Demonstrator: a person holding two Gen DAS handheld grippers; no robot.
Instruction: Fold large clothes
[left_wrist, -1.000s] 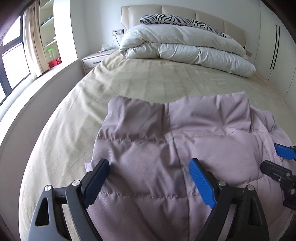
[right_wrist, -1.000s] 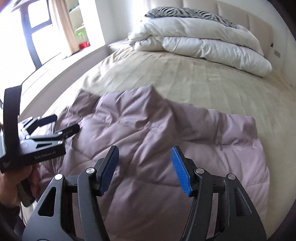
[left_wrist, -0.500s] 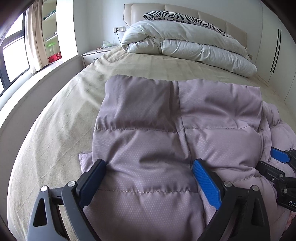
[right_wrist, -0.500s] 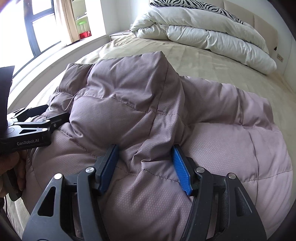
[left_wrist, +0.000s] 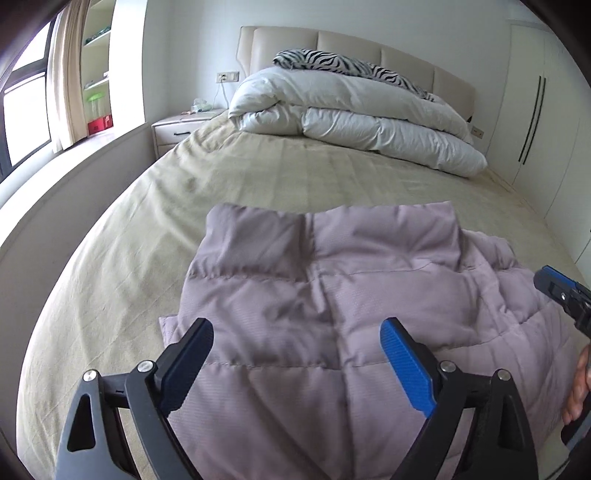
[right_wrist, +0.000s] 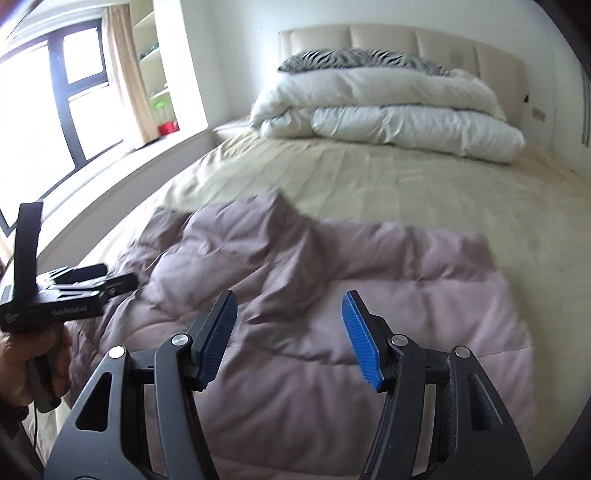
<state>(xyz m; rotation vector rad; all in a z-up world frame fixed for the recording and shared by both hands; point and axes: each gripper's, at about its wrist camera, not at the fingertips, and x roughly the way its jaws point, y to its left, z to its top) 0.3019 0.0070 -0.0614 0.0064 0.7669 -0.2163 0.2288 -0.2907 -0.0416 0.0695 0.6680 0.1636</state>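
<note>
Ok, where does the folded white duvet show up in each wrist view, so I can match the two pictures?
Left wrist view: the folded white duvet lies upper centre-right at the head of the bed, beyond the mauve quilted jacket.
Right wrist view: the duvet sits upper centre-right, slightly blurred.
Shared landmark: the zebra-striped pillow on top of it, against the beige padded headboard.
</note>
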